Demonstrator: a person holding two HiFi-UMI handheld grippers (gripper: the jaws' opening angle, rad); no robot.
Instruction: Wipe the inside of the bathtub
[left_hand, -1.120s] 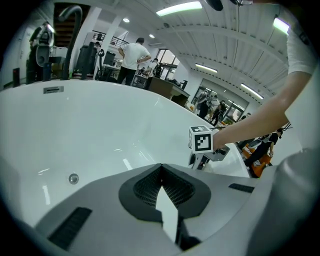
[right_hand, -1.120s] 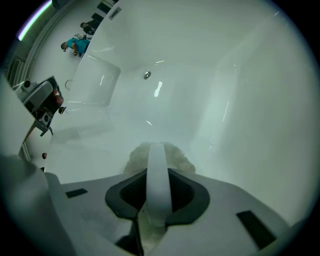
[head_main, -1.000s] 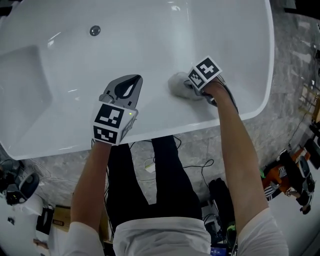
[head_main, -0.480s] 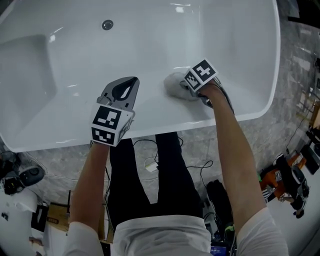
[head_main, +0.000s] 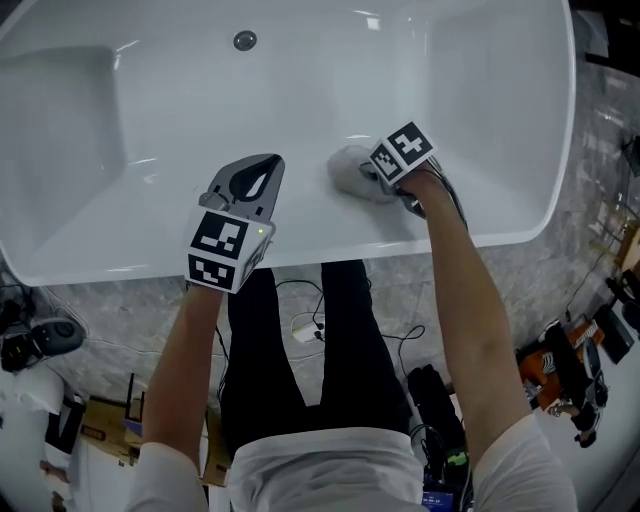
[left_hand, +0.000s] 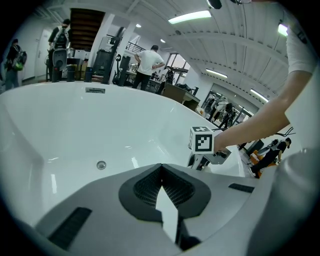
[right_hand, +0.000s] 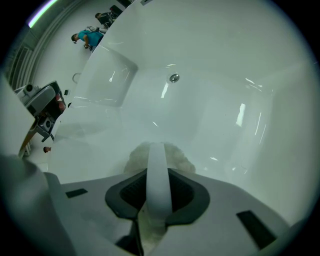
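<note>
Cloth (head_main: 350, 170), pale and fluffy, is clenched in my right tongs (head_main: 368, 176) and pressed against the inner wall of the bathtub (head_main: 480, 120), just below the near rim. In the right gripper view the cloth (right_hand: 134, 159) bulges out past the tips of the right tongs (right_hand: 157, 150) and touches the white slope.

My left tongs (head_main: 268, 162) are at nine o'clock from the cloth, near it but apart, over the same near wall. Their jaws are pressed together with nothing between them. I cannot tell whether they touch the tub.

The drain (head_main: 245, 40) lies at twelve o'clock from the left tongs, well apart. At six o'clock, below the rim, cables (head_main: 305, 328) trail over the grey floor (head_main: 560, 250).
</note>
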